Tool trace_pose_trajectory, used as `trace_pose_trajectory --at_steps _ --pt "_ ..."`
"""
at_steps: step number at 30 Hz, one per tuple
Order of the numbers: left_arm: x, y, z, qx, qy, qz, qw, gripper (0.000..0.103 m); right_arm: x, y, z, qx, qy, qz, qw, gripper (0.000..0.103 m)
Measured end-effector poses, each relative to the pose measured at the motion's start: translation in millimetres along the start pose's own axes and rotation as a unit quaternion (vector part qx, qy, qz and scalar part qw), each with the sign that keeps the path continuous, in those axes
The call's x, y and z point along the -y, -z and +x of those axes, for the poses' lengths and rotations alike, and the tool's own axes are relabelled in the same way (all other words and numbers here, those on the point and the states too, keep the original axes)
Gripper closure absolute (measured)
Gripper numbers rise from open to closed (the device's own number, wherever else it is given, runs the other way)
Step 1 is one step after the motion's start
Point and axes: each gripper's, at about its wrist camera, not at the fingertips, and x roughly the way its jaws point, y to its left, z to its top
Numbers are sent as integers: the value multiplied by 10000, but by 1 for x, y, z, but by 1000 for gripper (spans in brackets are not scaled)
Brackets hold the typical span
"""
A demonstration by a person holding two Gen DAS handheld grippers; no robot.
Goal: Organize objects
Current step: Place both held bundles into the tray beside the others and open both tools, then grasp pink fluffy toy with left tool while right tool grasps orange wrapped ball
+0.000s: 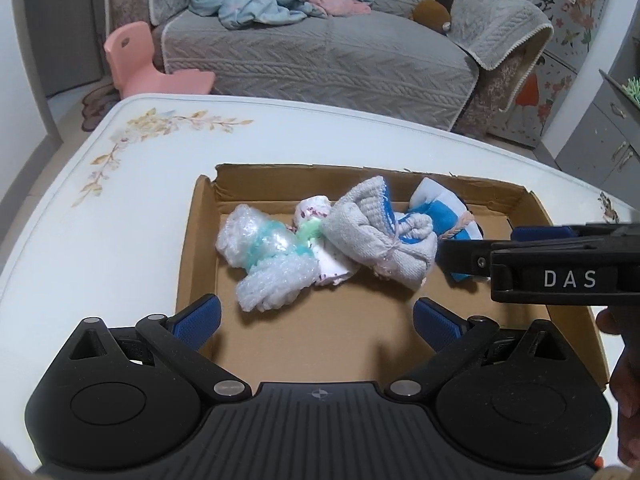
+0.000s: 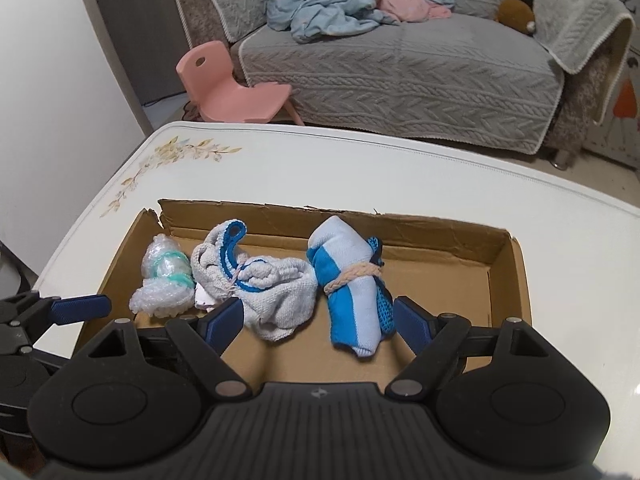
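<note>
Both tools released above the cardboard tray

Right tool (image 2: 318, 320) spread, blue-striped sock bundle (image 2: 352, 288) between its pads, untouched; left tool (image 1: 316, 318) spread, empty; grey sock bundle (image 1: 380, 236) and bubble-wrap bundle (image 1: 260, 252) lie in cardboard tray (image 1: 200, 248) on white surface (image 1: 100, 220).

Brown cardboard tray (image 2: 500, 276) on white table (image 1: 120, 208) with pale yellow floral print. Inside: white bubbly bundle (image 1: 260, 248) with teal band; grey knit bundle (image 2: 280, 292) with blue trim; blue-and-pale-blue striped bundle (image 2: 352, 280) tied with beige cord. Black grippers, dark blue pads (image 2: 224, 320). Grey sofa (image 2: 400, 76); pink chair (image 2: 232, 88).
</note>
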Motion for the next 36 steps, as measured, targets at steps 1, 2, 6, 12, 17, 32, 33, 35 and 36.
trace_pose_trajectory --at_steps 1,2,6,12,17,32,33,35,36 --pt "0 0 -2 20 12 -39 10000 1 0 1 -1 -9 7 41 10000 24" --pt "-1 1 -4 42 -10 -61 10000 1 -1 3 -2 -9 12 63 10000 24" --pt "-2 5 -12 66 16 -86 9999 1 -4 9 -8 -13 -28 117 9999 23" --pt "-5 14 -29 184 46 -178 9997 1 -7 15 -23 72 6 138 9999 23" --pt "-7 26 -50 313 41 -185 9993 1 -7 25 -42 170 5 160 9997 22" --pt "-13 90 -123 1088 90 -64 9940 1 4 92 -121 747 -132 176 9970 14" --pt "-13 97 -127 1149 45 -36 9934 1 4 100 -127 809 -97 151 9966 14" --pt "-16 116 -137 1273 -12 -36 9919 0 7 120 -138 936 -53 77 9956 11" --pt "-19 126 -140 1304 -43 -71 9914 0 10 131 -142 982 -32 61 9951 9"
